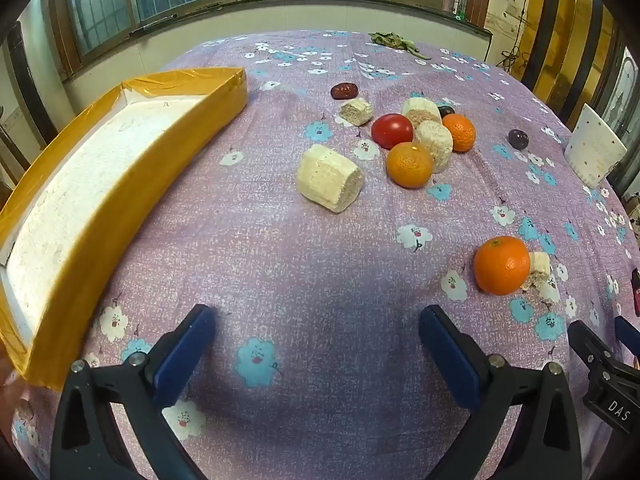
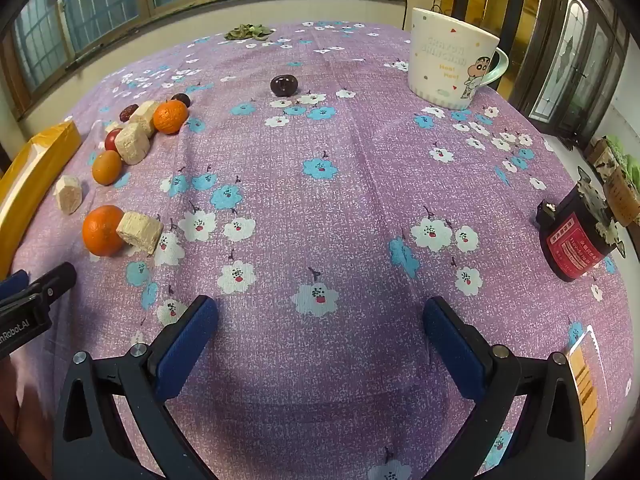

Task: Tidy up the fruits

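Fruits lie on the purple flowered tablecloth. An orange (image 1: 502, 265) sits nearest on the right, also in the right wrist view (image 2: 103, 230). Two more oranges (image 1: 409, 165) (image 1: 459, 132), a red tomato (image 1: 392, 131), a red date (image 1: 344, 90) and a dark plum (image 1: 518, 138) lie farther back among beige foam blocks (image 1: 329, 178). The plum also shows in the right wrist view (image 2: 284, 85). A yellow-edged white tray (image 1: 120, 184) stands at the left. My left gripper (image 1: 316, 340) is open and empty above the cloth. My right gripper (image 2: 320, 332) is open and empty.
A white cartoon mug (image 2: 452, 54) stands at the back right. A black and red cylinder (image 2: 574, 240) lies at the right edge. Dried leaves (image 1: 394, 42) lie at the far edge. The right gripper's tip (image 1: 600, 356) shows beside the left one.
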Motion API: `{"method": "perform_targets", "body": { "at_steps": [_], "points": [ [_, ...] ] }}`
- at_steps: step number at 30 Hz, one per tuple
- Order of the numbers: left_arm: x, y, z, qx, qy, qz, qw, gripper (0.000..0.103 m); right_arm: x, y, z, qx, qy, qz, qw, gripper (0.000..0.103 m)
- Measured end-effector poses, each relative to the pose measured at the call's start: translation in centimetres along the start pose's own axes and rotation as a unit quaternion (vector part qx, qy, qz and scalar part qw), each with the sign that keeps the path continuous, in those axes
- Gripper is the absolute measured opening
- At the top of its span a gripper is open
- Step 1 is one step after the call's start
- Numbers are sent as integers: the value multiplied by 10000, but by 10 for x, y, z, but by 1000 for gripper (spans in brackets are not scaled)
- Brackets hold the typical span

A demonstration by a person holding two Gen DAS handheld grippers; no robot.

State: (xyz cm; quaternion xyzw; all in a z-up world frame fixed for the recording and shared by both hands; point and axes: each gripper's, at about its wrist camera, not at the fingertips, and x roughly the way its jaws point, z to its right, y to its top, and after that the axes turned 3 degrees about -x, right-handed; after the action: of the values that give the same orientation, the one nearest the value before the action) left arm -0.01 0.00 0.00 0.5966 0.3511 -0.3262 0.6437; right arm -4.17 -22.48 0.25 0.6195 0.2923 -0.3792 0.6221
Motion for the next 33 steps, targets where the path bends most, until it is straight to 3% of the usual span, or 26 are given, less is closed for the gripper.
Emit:
{"method": "perform_targets", "body": {
  "at_steps": [33],
  "points": [
    [0, 0, 0, 2, 4, -10, 10000, 103, -2, -4, 1, 52, -30, -14, 10000, 103]
  ]
}}
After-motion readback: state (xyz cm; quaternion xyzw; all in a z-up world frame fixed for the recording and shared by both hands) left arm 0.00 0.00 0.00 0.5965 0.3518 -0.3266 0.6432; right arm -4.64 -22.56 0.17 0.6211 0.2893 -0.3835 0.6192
